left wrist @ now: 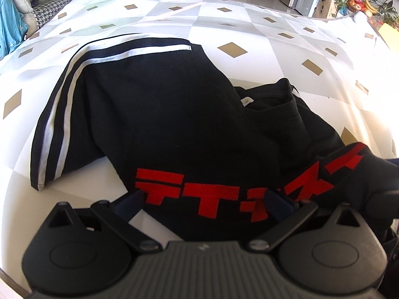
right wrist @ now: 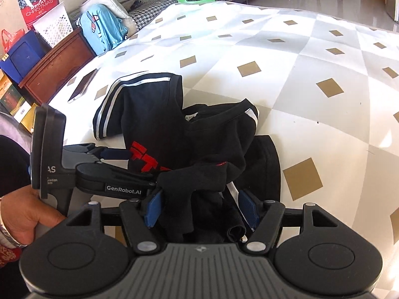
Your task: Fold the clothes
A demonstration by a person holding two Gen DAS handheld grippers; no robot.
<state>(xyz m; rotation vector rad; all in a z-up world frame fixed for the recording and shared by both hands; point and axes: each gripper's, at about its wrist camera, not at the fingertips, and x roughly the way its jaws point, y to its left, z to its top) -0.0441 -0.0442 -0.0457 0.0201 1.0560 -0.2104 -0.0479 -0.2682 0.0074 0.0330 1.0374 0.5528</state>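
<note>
Now we see a soft, limp black T-shirt [right wrist: 159, 114] bunched between both open grippers, left gripper [left wrist: 207, 199] and right gripper [right wrist: 202, 206], best pinched along its hem.

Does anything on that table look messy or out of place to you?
Yes. The black T-shirt lies bunched rather than flat, its near hem gathered between the right gripper pads. A phone sits near the table's far-left edge, unrelated to folding.
</note>
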